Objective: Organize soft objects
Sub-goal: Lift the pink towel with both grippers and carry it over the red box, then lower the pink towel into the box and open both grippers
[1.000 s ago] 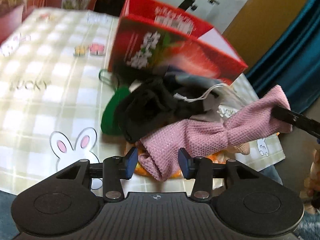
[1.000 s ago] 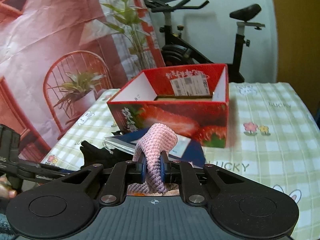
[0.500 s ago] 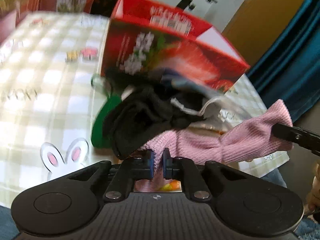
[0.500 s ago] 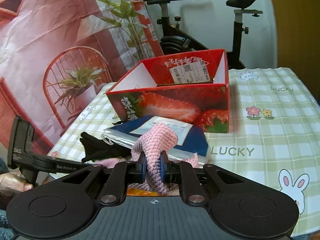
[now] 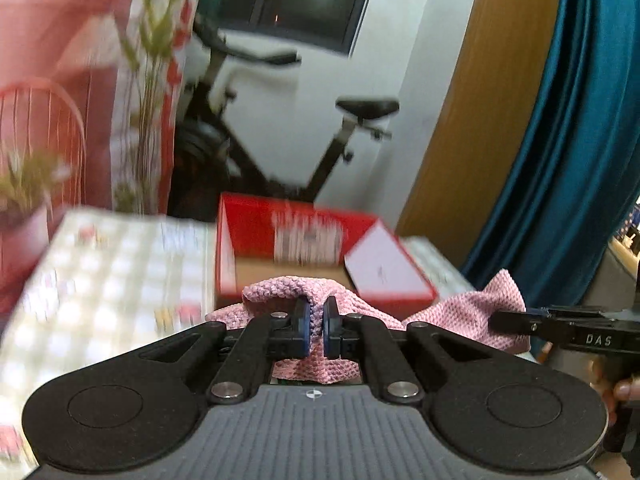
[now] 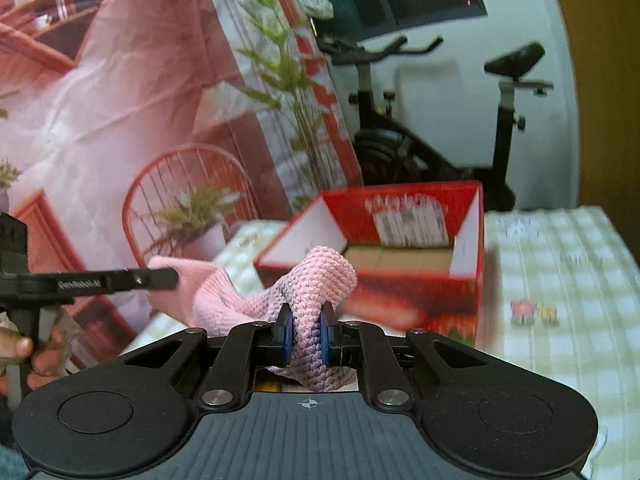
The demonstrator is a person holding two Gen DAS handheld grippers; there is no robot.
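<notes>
Left wrist view is smeared with motion blur: I can't read the white label on the inner wall of the red strawberry-print box [image 5: 296,236], and the checked tablecloth [image 5: 100,280] is a wash of pale squares. My gripper's body covers whatever lies directly under it. The left gripper [image 5: 314,326] has just been closing and is now clenched on a fold of the pink knitted cloth [image 5: 280,292], which bunches above the blue pads [image 5: 305,322] and hangs below them. The cloth stretches off to the right, held up in front of the open box, to the right gripper [image 5: 505,321], whose tip is pinching its far corner; "DAS" is printed on that gripper's side. A hand [image 5: 624,390] at the right edge is cut off.

Right wrist view is blurred too; the box [image 6: 404,264] label shows only a barcode-like smear and unreadable red lettering. The right gripper [image 6: 307,336] is clamped on a thick loop of the pink knitted cloth [image 6: 324,276]. From there the cloth runs left to the left gripper [image 6: 172,277], whose small white side lettering I can't make out. Faint grey writing on the tablecloth [image 6: 560,280] is illegible.
</notes>
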